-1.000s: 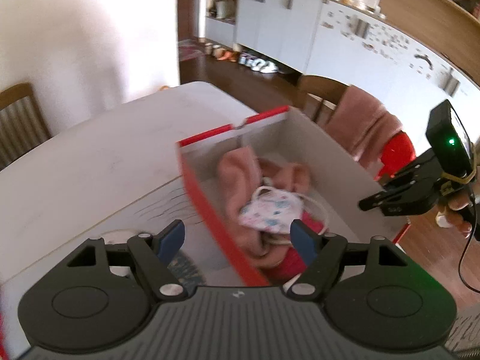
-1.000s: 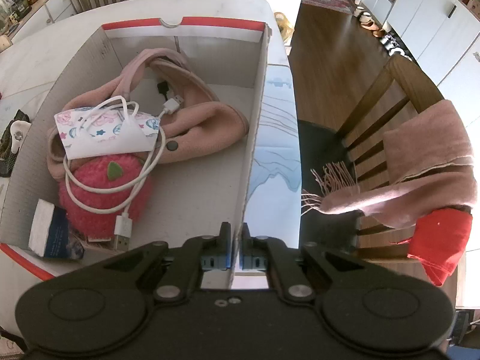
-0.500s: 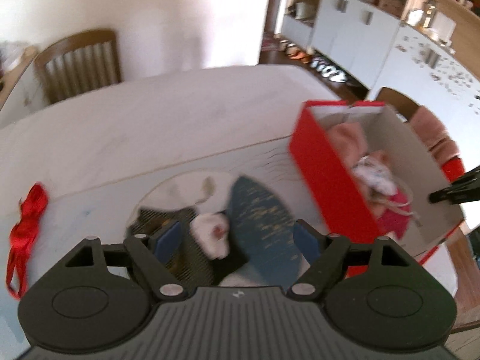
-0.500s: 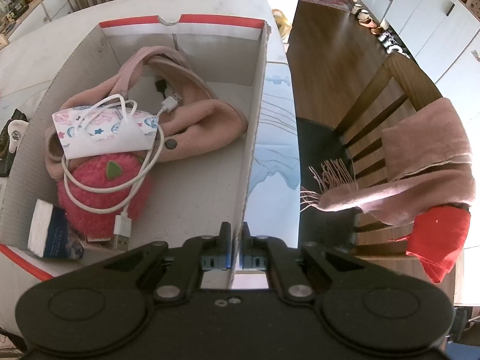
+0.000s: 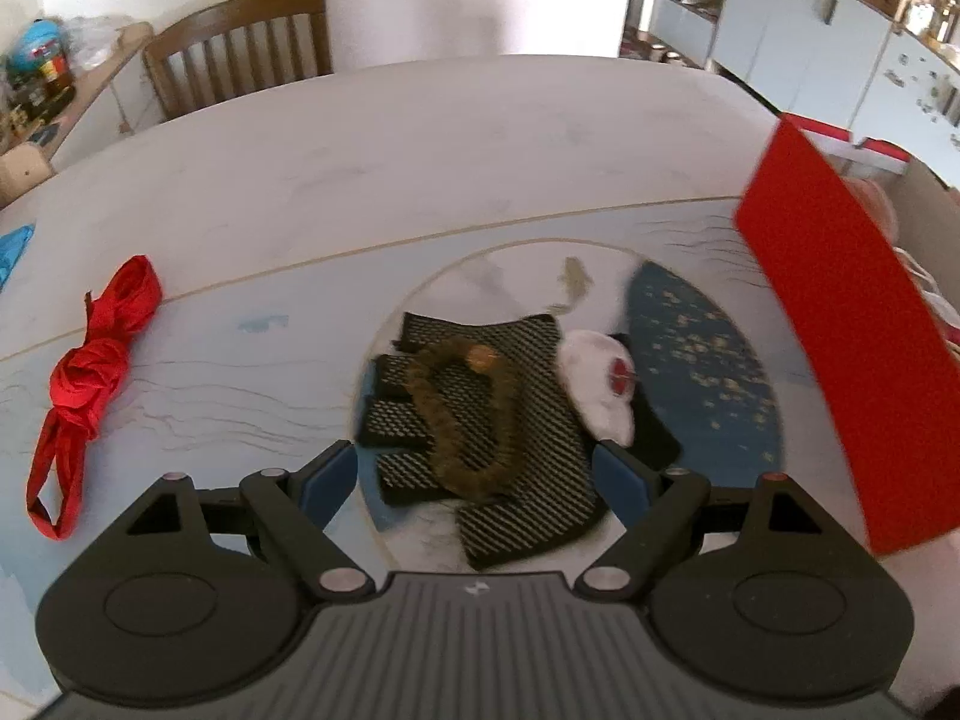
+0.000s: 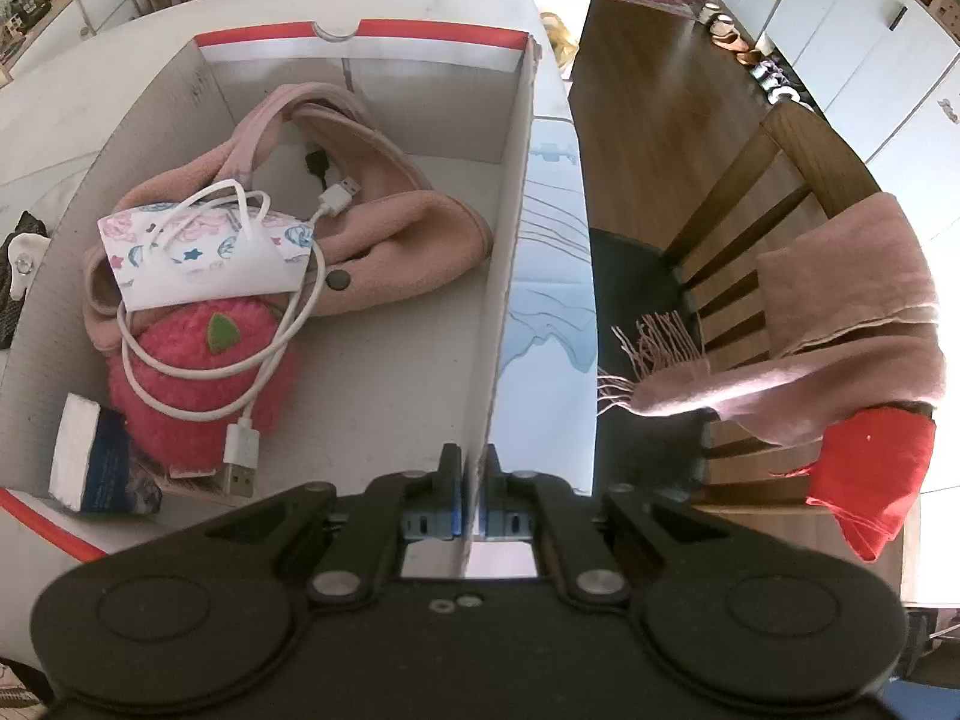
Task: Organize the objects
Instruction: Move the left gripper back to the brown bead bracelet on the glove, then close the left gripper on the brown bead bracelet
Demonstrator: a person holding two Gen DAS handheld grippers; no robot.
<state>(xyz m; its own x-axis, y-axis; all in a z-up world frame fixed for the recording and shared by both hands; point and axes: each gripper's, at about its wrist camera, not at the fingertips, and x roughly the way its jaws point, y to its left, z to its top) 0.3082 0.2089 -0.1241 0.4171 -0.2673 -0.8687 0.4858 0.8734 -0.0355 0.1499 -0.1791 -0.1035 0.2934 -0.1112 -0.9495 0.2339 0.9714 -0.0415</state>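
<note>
My left gripper has swung off the box and come down over the table; a second ago its camera looked into the box, now the box's red wall sits at right edge of view. Its jaws have just been opening and stand wide, nothing between the pads. Just ahead of them: black patterned glove flat on the table, brown fuzzy loop lying on top of it, white pouch with red mark touching the glove's right side. Red ribbon well apart at left.

My right gripper hasn't moved: fingers pinched narrow on the box's near right wall. Inside the box: pink fleece, printed mask, white USB cable, pink plush, small book in the near left corner. Pink scarf draped over chair beside the table.
</note>
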